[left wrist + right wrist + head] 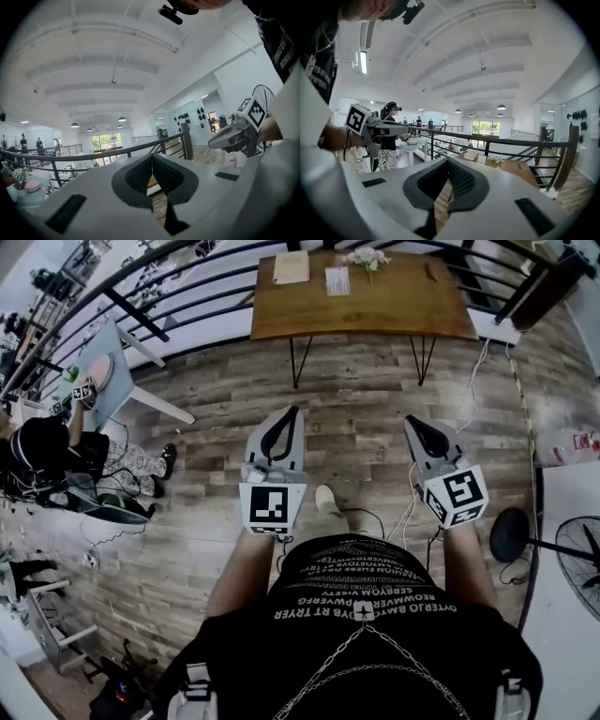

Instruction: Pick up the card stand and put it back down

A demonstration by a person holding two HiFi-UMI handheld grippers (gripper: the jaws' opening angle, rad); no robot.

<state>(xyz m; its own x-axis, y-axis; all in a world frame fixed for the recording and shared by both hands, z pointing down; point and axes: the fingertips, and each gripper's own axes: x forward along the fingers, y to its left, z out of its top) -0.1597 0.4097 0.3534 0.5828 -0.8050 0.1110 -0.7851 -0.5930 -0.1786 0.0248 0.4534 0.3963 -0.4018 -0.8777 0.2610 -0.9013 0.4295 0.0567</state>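
Wooden table (375, 310) stands well ahead of me, across a stretch of plank floor (356, 427). The card stand (337, 279) sits on its far half, between a tan box (291, 266) and a small spray of flowers (366, 257). It is well apart from both grippers, ahead of the gap between them and nearer the left one's line.

The left gripper (293, 412) and right gripper (413, 421) are both pressed together at the tips, with nothing between the jaws.

From the head view the stand is a pale rectangle with its long side running away from me. The right gripper view shows it as a small upright card, facing roughly my way. The left gripper view's own jaws cover most of the table, so I can't find the stand there, but it shows the right gripper alongside.
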